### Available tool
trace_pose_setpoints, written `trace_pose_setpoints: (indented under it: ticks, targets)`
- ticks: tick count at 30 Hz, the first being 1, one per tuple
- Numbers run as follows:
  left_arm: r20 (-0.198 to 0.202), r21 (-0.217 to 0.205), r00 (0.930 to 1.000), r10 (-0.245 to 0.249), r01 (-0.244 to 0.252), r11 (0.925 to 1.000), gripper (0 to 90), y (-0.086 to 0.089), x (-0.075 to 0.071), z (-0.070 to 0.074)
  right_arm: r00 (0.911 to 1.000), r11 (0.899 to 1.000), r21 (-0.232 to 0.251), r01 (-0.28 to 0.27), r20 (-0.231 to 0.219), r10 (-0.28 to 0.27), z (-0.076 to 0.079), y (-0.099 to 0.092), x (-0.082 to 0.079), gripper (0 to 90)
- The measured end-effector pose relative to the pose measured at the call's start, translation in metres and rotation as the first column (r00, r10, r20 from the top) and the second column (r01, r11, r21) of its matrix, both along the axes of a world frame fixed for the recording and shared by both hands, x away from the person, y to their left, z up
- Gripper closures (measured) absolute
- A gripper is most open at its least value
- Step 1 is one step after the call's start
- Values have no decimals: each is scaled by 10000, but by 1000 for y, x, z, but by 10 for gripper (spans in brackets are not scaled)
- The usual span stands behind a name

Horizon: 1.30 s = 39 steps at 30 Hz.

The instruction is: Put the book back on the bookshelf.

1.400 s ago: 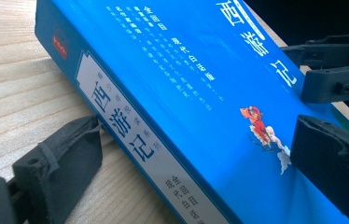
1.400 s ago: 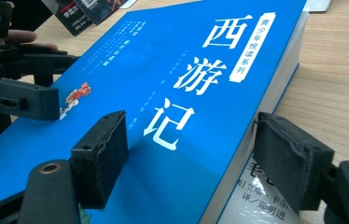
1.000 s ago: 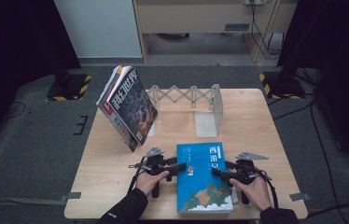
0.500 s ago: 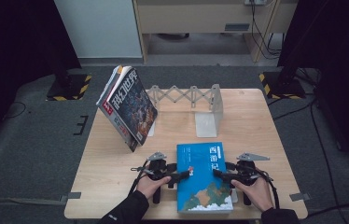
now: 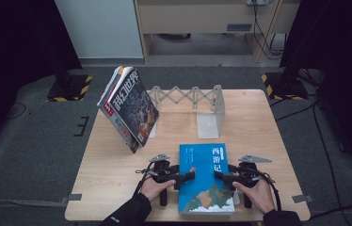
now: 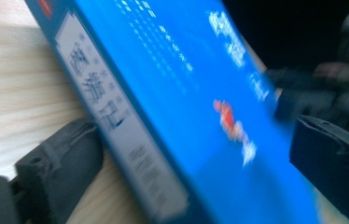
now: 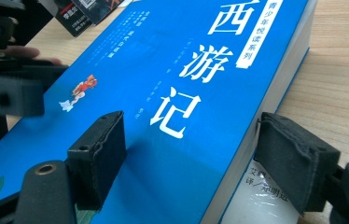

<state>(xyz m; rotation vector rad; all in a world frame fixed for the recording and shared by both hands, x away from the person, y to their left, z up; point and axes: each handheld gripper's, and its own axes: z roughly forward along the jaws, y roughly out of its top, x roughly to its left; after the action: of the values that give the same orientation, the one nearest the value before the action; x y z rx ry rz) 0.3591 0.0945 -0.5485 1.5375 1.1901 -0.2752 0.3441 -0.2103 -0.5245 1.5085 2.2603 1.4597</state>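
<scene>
Blue book [image 5: 206, 178] lies flat near the front edge of the wooden table [image 5: 268, 136], cover up, with a gripper at each long side, seemingly so it can be raised from both edges at once and carried back to the stand. Right gripper [image 5: 222, 176] straddles the page edge, one jaw over the cover and one beside the pages, as the right gripper view makes plain; the pads look to rest against the book rather than bite hard, so call it a light pinch. Left gripper [image 5: 187, 176] reaches over the spine side, and its jaws have just been opening: in the blurred left gripper view the book sits between spread jaws, one low beside the spine and one above the cover, probably not pressing, though the blur makes that hard to swear to. Farther back an expanding metal bookend rack [image 5: 197, 101] stands open, and a dark-covered magazine [image 5: 132, 110] leans at its left end, suggesting the blue book belongs upright beside it.
</scene>
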Motion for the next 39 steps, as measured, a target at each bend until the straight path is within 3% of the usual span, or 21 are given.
trace_pose_setpoints:
  ticks: [1,2,5,8,13,18,21,25,30,32,35,39]
  targets:
    - [-360,-447,9984,446,-462,9979,23,-3,0,-1,10000,10000,38,16,15,-16,0,0,0,249]
    - [-286,-568,9985,459,-475,9973,24,-4,0,-3,10000,10000,48,3,4,-3,0,1,0,249]
    - [199,261,9996,-209,204,9995,77,0,2,0,9999,9999,13,-123,21,123,0,0,1,249]
    - [422,607,9973,-593,567,9965,77,1,3,1,9998,9997,132,-196,-29,196,0,-1,2,255]
    - [625,711,9935,-949,904,9934,68,3,4,0,9998,9997,145,-193,39,193,-1,-1,2,256]
    - [578,602,9945,-877,842,9946,72,3,4,0,9998,9997,151,-193,40,192,-1,-1,2,256]
    - [919,1019,9891,-1148,1054,9892,98,6,4,0,9997,9997,106,-228,76,227,0,-2,2,259]
    - [773,910,9904,-1149,1077,9900,170,12,4,-1,9994,9994,17,-342,87,342,1,-4,2,289]
    - [671,914,9906,-1194,1131,9894,193,13,5,-1,9997,9996,103,-245,-4,245,1,-4,1,294]
    - [326,649,9920,-1216,1193,9907,222,12,5,-1,9998,9997,145,-206,5,206,1,-3,1,299]
    - [216,681,9915,-1280,1263,9897,226,13,5,0,9998,9996,186,-219,31,218,1,-3,2,309]
    - [323,763,9902,-1359,1332,9881,267,15,2,5,9992,9995,197,-234,316,227,1,-3,2,375]
